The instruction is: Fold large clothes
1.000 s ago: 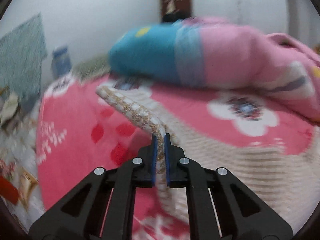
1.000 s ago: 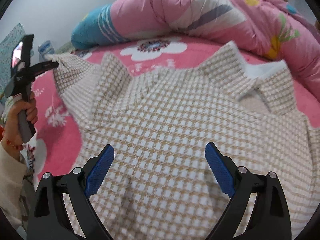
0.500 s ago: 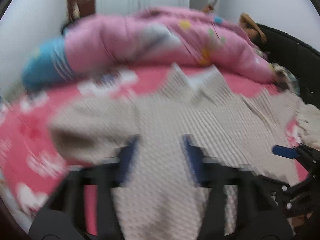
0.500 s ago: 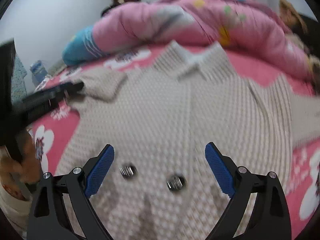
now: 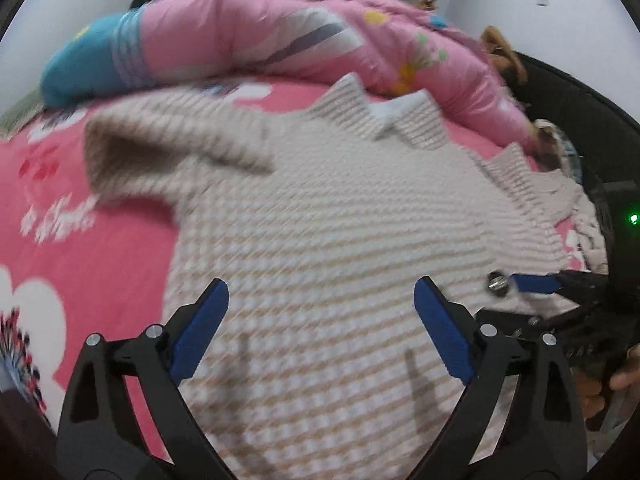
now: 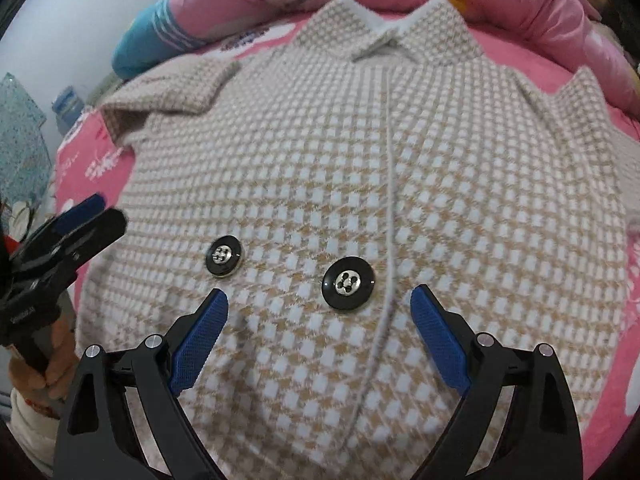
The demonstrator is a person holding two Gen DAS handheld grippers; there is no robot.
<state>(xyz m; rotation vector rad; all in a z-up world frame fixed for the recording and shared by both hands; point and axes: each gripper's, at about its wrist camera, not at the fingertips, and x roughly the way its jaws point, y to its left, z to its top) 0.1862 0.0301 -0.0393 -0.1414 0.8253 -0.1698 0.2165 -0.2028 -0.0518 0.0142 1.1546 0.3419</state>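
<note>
Coat (image 6: 360, 184), checked in beige and white, lies spread face-up across the pink floral bedsheet (image 6: 600, 380), filling the middle of both wrist views; the right gripper (image 6: 319, 332) hangs over its lower front with blue pads spread wide and nothing between them; just above the pads sit two black buttons (image 6: 349, 282), beside a seam running up toward the collar (image 6: 394, 28) at the top of the frame. The left gripper (image 5: 321, 328) has just been opening and now stands wide apart over the coat's body, gripping nothing; in the right wrist view it shows at the left edge (image 6: 76, 232), held in a hand (image 6: 44, 364). One sleeve (image 5: 160, 148) lies folded at the upper left, seemingly turned back on itself, though blur hides the detail; a pink quilt (image 5: 280, 36) is heaped behind the collar.
</note>
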